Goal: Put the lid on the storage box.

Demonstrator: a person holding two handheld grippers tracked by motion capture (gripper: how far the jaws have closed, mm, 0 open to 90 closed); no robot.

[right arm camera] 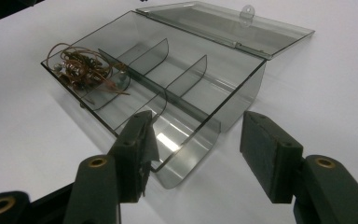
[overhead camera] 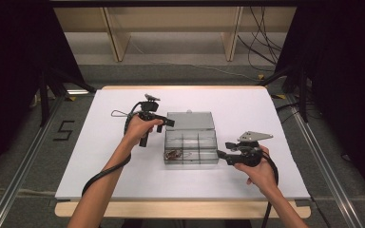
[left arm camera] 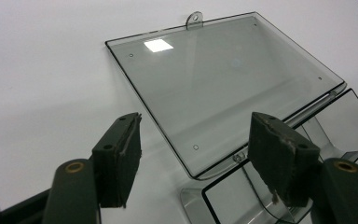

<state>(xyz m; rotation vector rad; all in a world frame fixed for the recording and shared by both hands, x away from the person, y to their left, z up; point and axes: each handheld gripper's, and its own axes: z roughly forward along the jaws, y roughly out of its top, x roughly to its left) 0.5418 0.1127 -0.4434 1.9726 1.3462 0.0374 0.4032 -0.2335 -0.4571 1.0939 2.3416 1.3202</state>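
Clear plastic box (overhead camera: 191,147) sits near the middle of the white surface (overhead camera: 100,166), its lid (overhead camera: 190,120) swung fully open and lying flat behind it, joined along the hinge. Dividers split the inside into compartments, and a tangle of thin brown wire (overhead camera: 175,154) lies in the front left compartment as the high view shows it; the other compartments look bare. The left tool (overhead camera: 166,122) is held just beside the left edge of the lid; in the left gripper view its jaws stand wide apart with the lid's near corner (left arm camera: 200,172) between and beyond them, touching neither pad. The right tool (overhead camera: 222,154) is at the box's right front corner; in the right gripper view its jaws are also spread wide, straddling that rounded corner (right arm camera: 186,161) without clamping it
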